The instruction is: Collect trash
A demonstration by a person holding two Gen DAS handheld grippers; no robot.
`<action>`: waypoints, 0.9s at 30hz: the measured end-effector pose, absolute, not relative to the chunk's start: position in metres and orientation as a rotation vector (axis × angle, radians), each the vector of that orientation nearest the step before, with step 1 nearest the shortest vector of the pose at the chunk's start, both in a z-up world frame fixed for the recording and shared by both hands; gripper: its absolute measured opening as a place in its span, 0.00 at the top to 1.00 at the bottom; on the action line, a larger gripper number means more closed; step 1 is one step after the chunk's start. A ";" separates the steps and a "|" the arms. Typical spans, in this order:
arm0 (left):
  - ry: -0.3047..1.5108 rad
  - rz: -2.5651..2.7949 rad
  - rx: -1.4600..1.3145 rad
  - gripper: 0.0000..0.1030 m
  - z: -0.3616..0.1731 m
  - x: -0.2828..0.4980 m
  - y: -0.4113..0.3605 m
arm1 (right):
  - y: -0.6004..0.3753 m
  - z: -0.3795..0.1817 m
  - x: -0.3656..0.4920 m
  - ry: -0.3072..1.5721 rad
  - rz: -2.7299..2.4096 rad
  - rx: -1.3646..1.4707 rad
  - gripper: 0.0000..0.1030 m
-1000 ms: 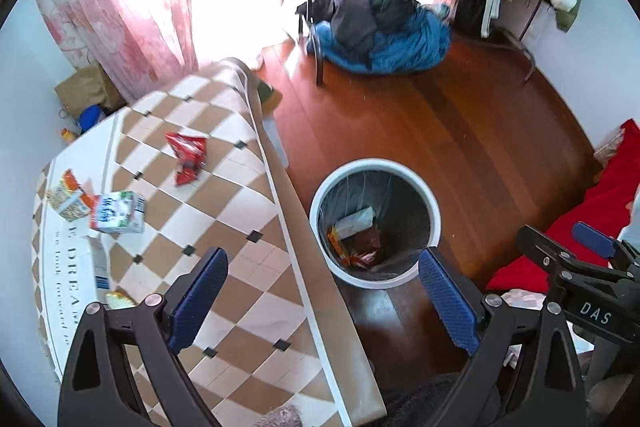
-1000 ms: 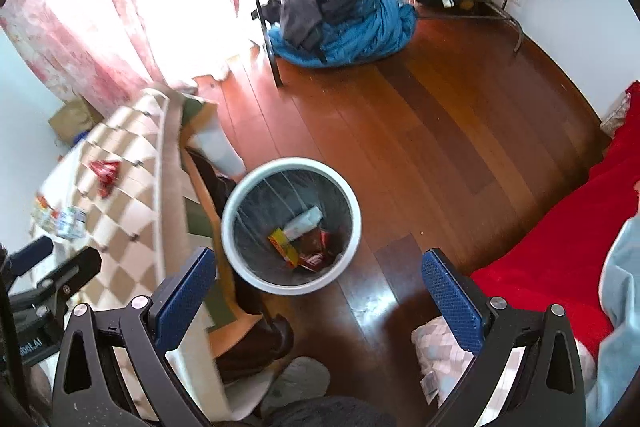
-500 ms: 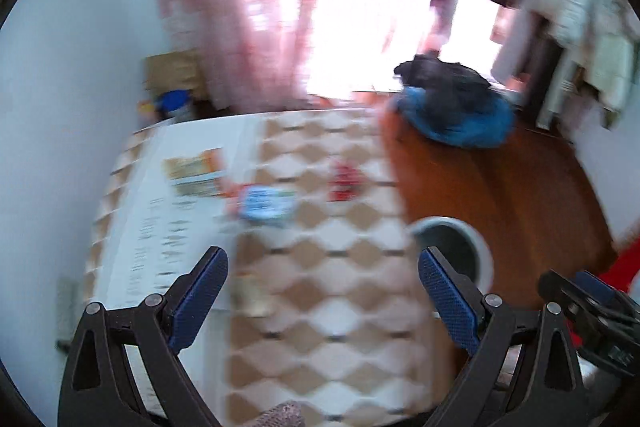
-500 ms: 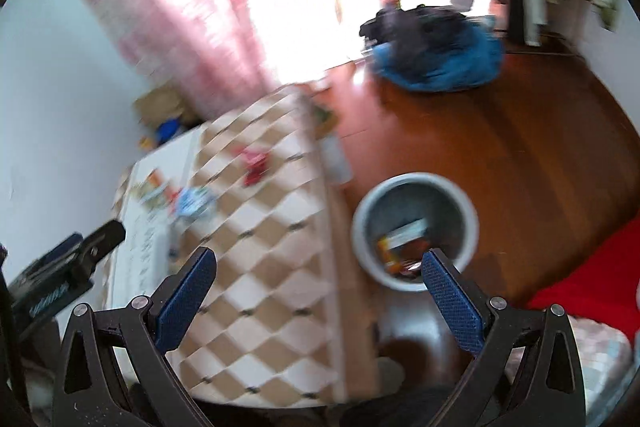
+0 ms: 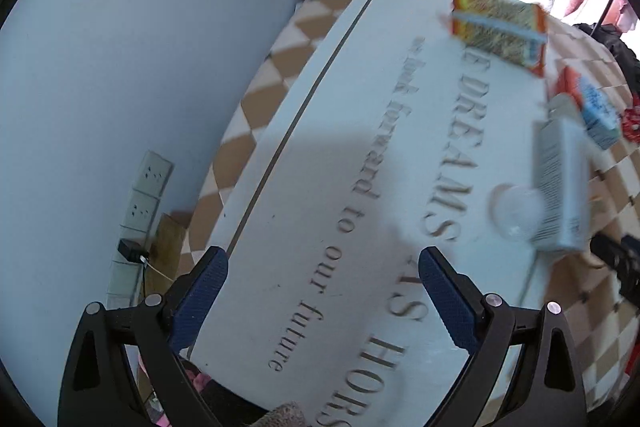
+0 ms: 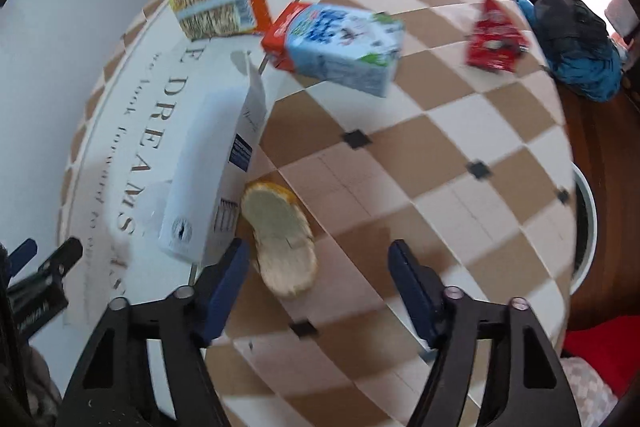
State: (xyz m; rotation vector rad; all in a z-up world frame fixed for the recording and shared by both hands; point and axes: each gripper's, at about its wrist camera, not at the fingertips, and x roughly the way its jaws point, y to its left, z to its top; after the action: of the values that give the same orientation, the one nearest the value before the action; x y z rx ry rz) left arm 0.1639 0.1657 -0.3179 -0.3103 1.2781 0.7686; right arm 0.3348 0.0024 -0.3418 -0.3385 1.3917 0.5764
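Cardboard first: white carton [image 6: 212,171] lies left on table [image 6: 460,155], peel [image 6: 284,239] touching its side. Right gripper [image 6: 318,285] wide open, empty, w/ peel just ahead; drop straight, pinch peel only. Left gripper [image 5: 322,301] open, empty, over bare cloth.

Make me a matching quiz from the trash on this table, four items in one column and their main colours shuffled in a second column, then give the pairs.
Things:
1. snack wrapper
2. milk carton
3. tall box
4. fruit peel

Colours:
A. white
B. pale yellow with an orange edge
C. red
D. light blue with a red end

Pairs: 1-C, 2-D, 3-A, 4-B
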 end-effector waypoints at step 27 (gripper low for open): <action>1.274 0.311 -0.205 0.64 -0.345 0.252 0.106 | -0.058 -0.316 0.352 1.357 0.549 -0.261 0.92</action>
State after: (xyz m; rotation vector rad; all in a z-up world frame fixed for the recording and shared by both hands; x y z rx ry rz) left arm 0.2521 0.1058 -0.3447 -0.2053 1.2741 0.3114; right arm 0.3518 -0.0578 -0.3164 -0.2611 1.3567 0.5488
